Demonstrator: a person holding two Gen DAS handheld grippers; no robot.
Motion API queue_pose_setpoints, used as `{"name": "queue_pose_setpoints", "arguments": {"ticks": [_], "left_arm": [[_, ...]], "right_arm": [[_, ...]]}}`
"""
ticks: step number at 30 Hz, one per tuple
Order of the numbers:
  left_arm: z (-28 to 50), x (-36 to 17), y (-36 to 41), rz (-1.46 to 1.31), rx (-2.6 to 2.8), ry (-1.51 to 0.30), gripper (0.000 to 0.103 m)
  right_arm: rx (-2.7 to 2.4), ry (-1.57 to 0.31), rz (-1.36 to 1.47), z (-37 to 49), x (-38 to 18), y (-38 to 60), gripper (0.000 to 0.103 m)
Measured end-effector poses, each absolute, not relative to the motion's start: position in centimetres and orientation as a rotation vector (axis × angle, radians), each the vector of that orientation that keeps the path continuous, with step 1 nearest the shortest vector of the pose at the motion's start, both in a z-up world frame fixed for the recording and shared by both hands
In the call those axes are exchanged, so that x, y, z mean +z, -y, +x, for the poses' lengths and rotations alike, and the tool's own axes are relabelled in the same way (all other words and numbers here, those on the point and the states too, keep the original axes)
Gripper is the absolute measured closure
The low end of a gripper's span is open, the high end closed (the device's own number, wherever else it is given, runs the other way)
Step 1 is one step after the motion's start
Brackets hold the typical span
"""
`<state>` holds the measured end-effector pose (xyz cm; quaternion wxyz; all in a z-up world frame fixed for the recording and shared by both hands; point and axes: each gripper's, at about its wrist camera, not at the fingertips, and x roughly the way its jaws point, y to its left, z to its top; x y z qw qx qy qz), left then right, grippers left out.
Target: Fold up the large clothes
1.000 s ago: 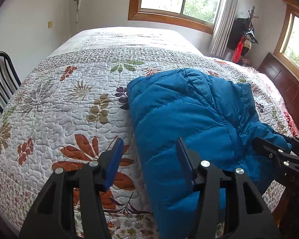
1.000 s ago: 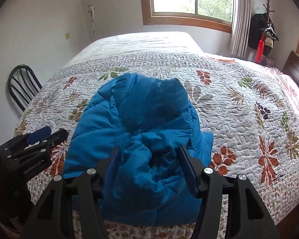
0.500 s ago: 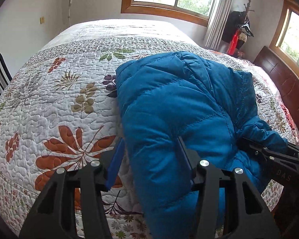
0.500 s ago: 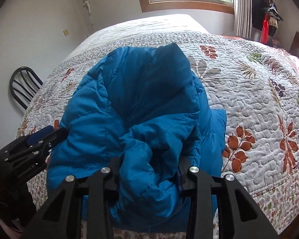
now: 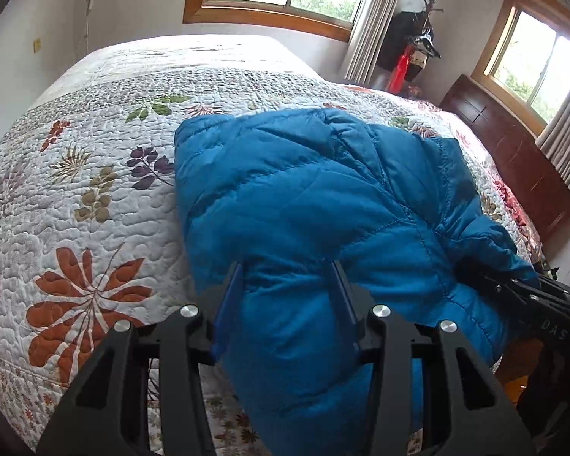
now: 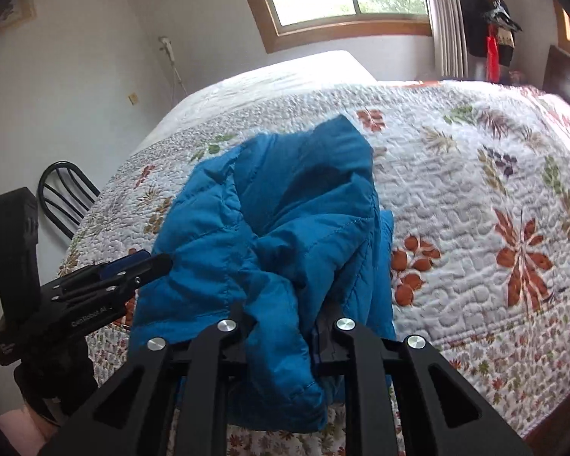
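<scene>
A blue puffer jacket (image 5: pixel 304 190) lies bunched on the floral quilt (image 5: pixel 95 190) near the bed's front edge. My left gripper (image 5: pixel 287 266) straddles the jacket's near left edge. The fabric sits between its fingers, whose blue inner faces still show, so they do not squeeze it. In the right wrist view the jacket (image 6: pixel 285 209) rises into a crumpled fold, and my right gripper (image 6: pixel 281 315) is closing, its pads pinching that fold. The left gripper (image 6: pixel 159 262) shows at the jacket's left side, and the right gripper (image 5: pixel 475 269) at its right side.
The quilt (image 6: pixel 475 209) stretches wide to the right and back. A black metal chair (image 6: pixel 64 193) stands by the bed's left side. A dark wooden headboard (image 5: pixel 513 159) runs along the right. A coat rack (image 5: pixel 414 49) stands in the far corner under the windows.
My right gripper's fingers drew together onto a bunched fold of the jacket. My left gripper slid right off the quilt until the jacket's edge lay between its fingers. Both moved closer and lower.
</scene>
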<state>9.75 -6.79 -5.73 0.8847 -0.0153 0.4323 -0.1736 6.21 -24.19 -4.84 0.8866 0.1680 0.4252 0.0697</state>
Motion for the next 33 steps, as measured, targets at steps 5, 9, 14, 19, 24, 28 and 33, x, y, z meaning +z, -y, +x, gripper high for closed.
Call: {"name": "queue_pose_setpoints", "arguments": {"ticks": [5,9,14,19,24,28,33], "left_arm": [[9.4,-6.7,7.7,0.004,-0.361,-0.89,0.056],[9.5,-7.4,7.4,-0.018,-0.348,-0.893,0.056],[9.4,-6.9,6.8,-0.049,-0.341,-0.9,0.056],[8.9,-5.1,4.9,-0.075,-0.3,-0.859,0.057],[9.6,-4.4,3.0,-0.104,-0.243,-0.834,0.057],[10.5,-4.9,2.9,-0.118,-0.242,-0.864,0.057],[10.6,-5.4,3.9,-0.101,-0.252,-0.882,0.057]], "right_arm": [[0.161,-0.926,0.385,6.5,-7.9,25.3,0.08],[0.147,-0.939,0.335,7.1,-8.6,24.6,0.078],[0.143,-0.943,0.305,6.7,-7.8,24.1,0.075],[0.159,-0.908,0.287,5.3,-4.9,24.7,0.05],[0.132,-0.861,0.234,6.6,-1.5,25.5,0.033],[0.159,-0.907,0.259,11.0,-1.3,26.1,0.033],[0.181,-0.982,0.289,14.8,-3.4,26.9,0.071]]}}
